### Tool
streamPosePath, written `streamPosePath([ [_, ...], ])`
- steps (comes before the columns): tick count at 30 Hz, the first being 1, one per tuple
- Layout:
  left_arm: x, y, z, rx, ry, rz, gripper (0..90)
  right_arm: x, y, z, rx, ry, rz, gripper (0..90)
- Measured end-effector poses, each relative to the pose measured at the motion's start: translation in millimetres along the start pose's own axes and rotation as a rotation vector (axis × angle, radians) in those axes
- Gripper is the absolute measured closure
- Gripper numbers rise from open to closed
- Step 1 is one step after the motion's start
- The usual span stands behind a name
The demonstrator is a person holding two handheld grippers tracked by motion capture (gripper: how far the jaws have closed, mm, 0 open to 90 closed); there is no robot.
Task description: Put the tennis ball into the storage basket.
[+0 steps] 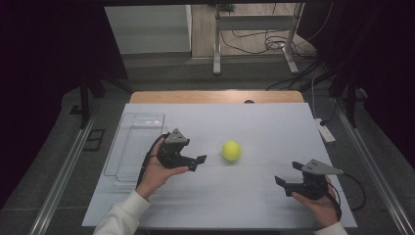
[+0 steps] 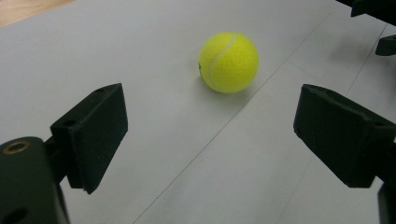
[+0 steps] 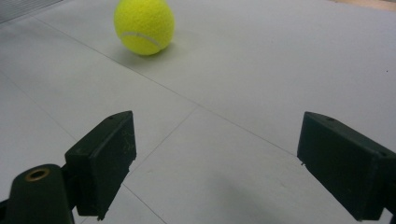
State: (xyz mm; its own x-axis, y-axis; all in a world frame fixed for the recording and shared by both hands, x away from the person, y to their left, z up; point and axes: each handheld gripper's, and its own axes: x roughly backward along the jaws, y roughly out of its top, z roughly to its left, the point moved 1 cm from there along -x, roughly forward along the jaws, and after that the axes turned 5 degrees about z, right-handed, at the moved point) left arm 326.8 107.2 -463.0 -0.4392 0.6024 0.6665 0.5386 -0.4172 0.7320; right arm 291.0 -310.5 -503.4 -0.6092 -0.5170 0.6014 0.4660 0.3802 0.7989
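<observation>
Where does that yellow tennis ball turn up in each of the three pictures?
High view: the tennis ball lies near the middle of the white table, between the two claws.
Left gripper view: the ball sits upper centre, ahead of the open jaws.
Right gripper view: the ball is at the top, left of centre.
Shared landmark: the thin seam lines across the white tabletop, passing close to the ball.

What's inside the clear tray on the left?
The tray looks empty: its ribbed base and the white table show through. The left gripper and the hand cover its near right corner, so that part stays unseen. The ball sits outside it.
</observation>
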Motion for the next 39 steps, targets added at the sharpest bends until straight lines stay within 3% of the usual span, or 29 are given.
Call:
streamPosePath([
  [39, -21.4, 18.0, -3.3, -0.015, -0.031, 0.023, 11.2, -0.7, -0.5, -0.7, 0.0, 0.0, 0.002, 12.2],
])
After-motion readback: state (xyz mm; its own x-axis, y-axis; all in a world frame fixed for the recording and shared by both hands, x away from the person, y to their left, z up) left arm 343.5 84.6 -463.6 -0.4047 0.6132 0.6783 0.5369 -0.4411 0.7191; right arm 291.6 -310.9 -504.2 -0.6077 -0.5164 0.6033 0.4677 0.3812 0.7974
